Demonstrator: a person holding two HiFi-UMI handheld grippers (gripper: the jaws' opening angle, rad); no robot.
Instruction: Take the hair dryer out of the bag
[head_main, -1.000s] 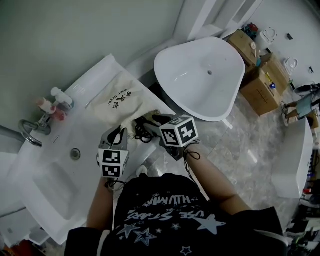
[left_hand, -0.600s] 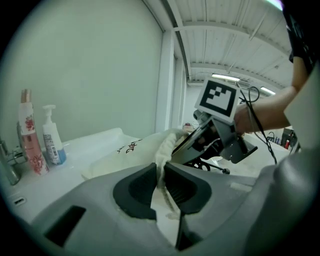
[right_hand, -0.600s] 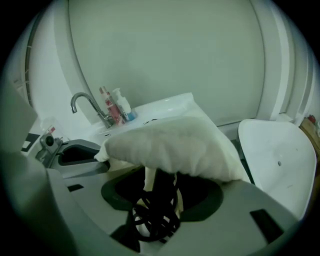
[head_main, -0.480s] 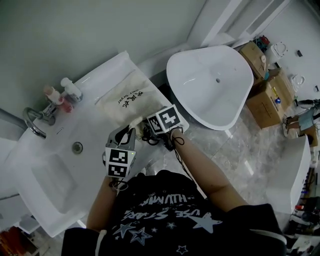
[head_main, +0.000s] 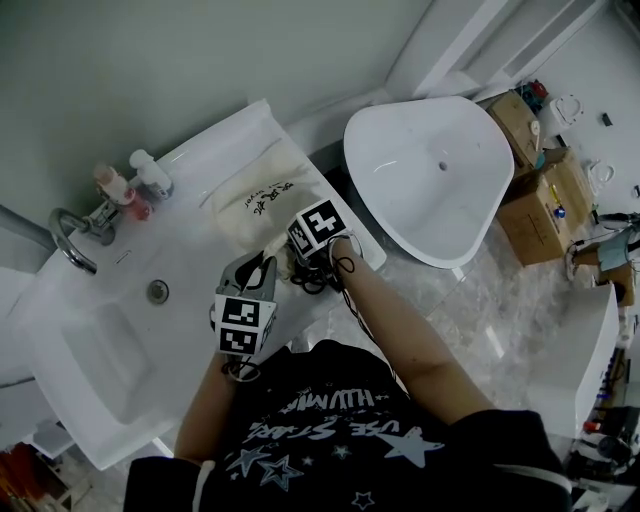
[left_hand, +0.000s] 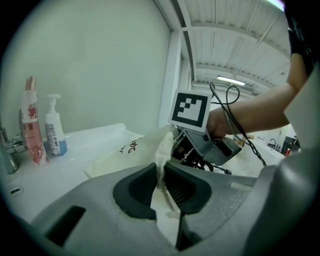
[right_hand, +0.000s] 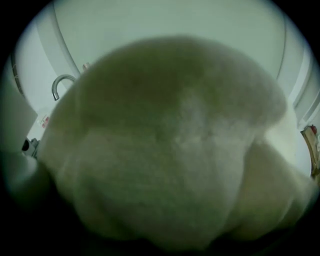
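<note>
A cream cloth bag (head_main: 262, 192) with black print lies on the white counter (head_main: 190, 265) beside the sink. My left gripper (head_main: 247, 275) is shut on the bag's raised edge (left_hand: 161, 170), and the cloth is pinched between its dark pads (left_hand: 135, 192). My right gripper (head_main: 300, 252) points steeply down into the bag's mouth, just right of the left one. Its jaws have just been opening, but cream cloth (right_hand: 170, 145) fills its own view and hides them. A black coiled cord (head_main: 318, 278) lies at the mouth. I cannot make out the hair dryer's body.
A chrome tap (head_main: 68, 245) and two bottles (head_main: 112, 183) (head_main: 152, 172) stand at the counter's far left, behind the sunken basin (head_main: 95, 350). A white bathtub (head_main: 430, 170) stands to the right, with cardboard boxes (head_main: 545, 175) beyond it.
My right gripper has moved down and left to the bag's mouth and tipped more steeply. The left gripper has kept its hold in place.
</note>
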